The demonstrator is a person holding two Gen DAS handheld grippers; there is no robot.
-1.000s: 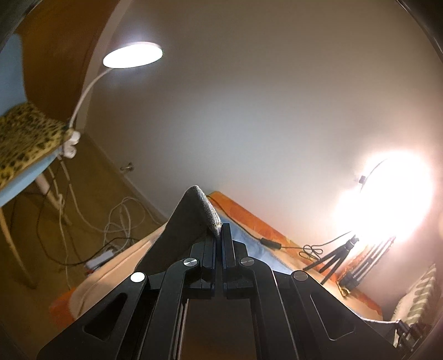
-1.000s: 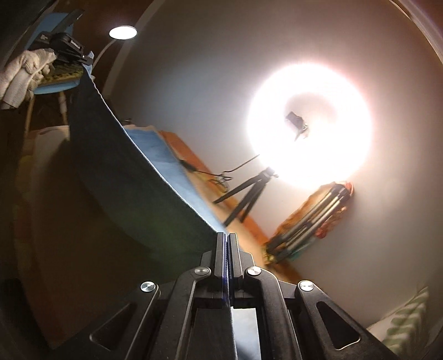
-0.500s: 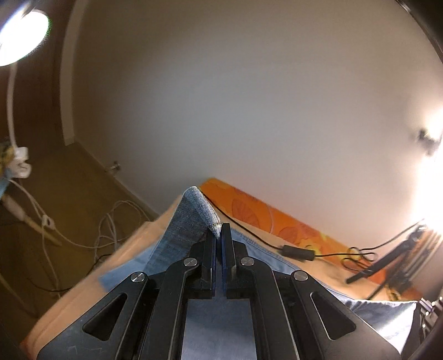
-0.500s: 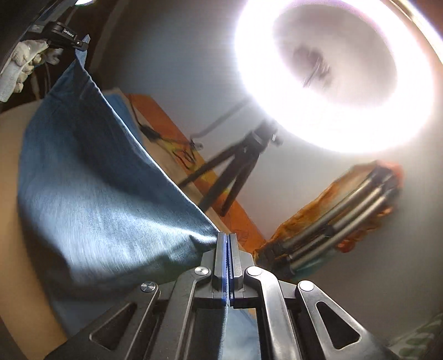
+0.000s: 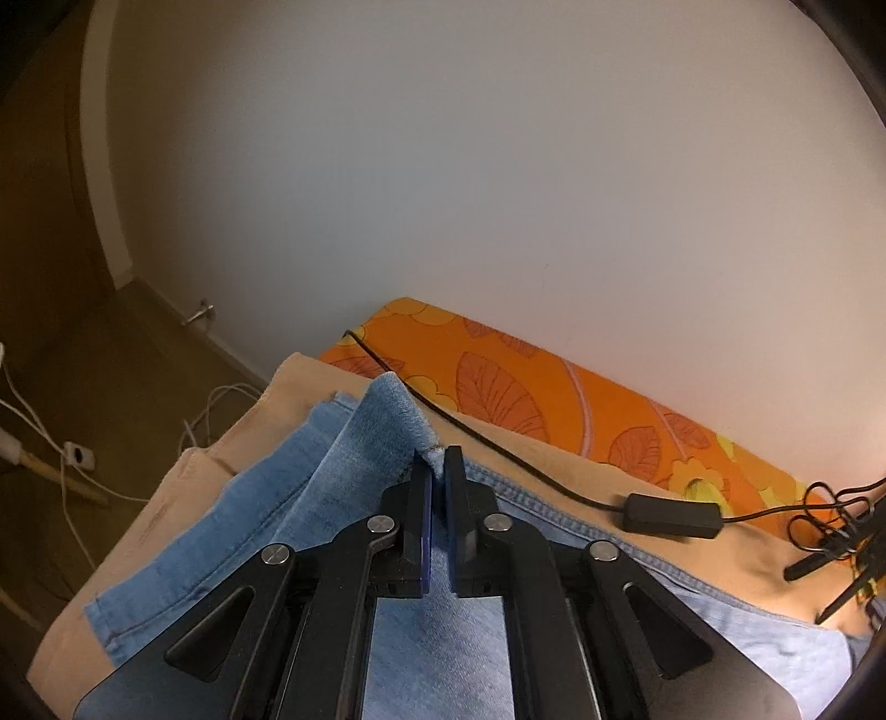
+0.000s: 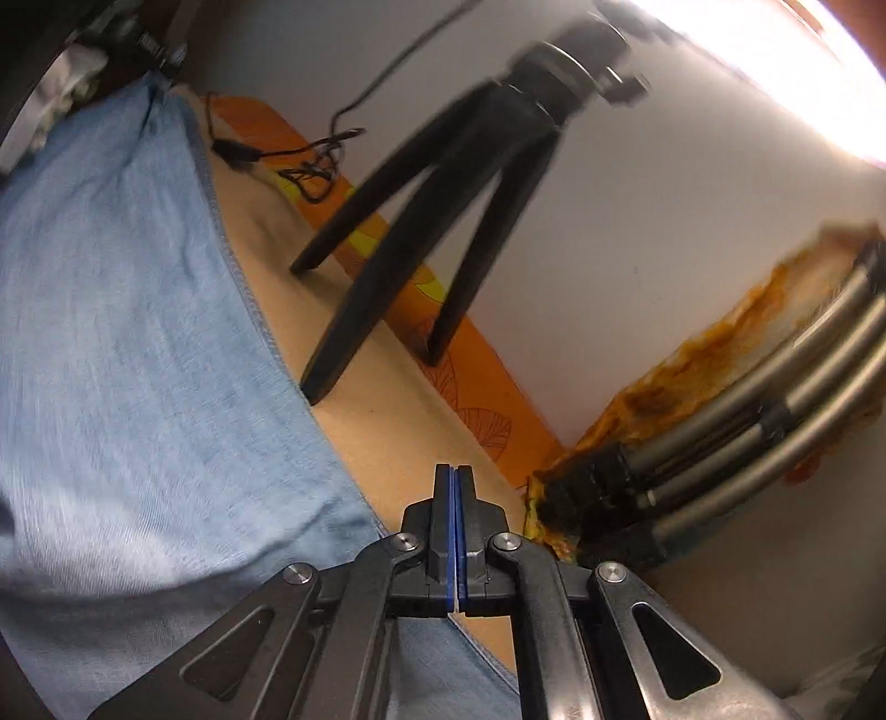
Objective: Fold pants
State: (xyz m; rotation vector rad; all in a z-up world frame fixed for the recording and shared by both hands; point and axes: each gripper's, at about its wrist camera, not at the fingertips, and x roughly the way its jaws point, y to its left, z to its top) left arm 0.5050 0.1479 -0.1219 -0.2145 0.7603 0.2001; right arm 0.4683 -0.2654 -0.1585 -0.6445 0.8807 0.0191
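Observation:
Light blue denim pants [image 5: 354, 459] lie on a tan cloth-covered surface [image 5: 183, 493]. My left gripper [image 5: 438, 462] is shut on a raised corner of the pants, low over the layer below. In the right wrist view the pants [image 6: 122, 343] spread to the left, lying flat. My right gripper [image 6: 454, 482] is shut, its fingers pressed together, with the pants' edge running under it; whether cloth is pinched between the fingers is hidden. The left gripper shows at the far corner in that view [image 6: 160, 52].
An orange leaf-patterned strip [image 5: 554, 393] runs along the white wall. A black cable with an inline switch [image 5: 670, 518] lies beside the pants. A black tripod [image 6: 443, 183] stands on the surface. Folded tripod legs [image 6: 747, 432] lie at right. Floor cables [image 5: 61, 443] at left.
Both grippers have come down from high in the air, bringing the held pants edge onto the lower layer. The cloth now lies flat instead of hanging.

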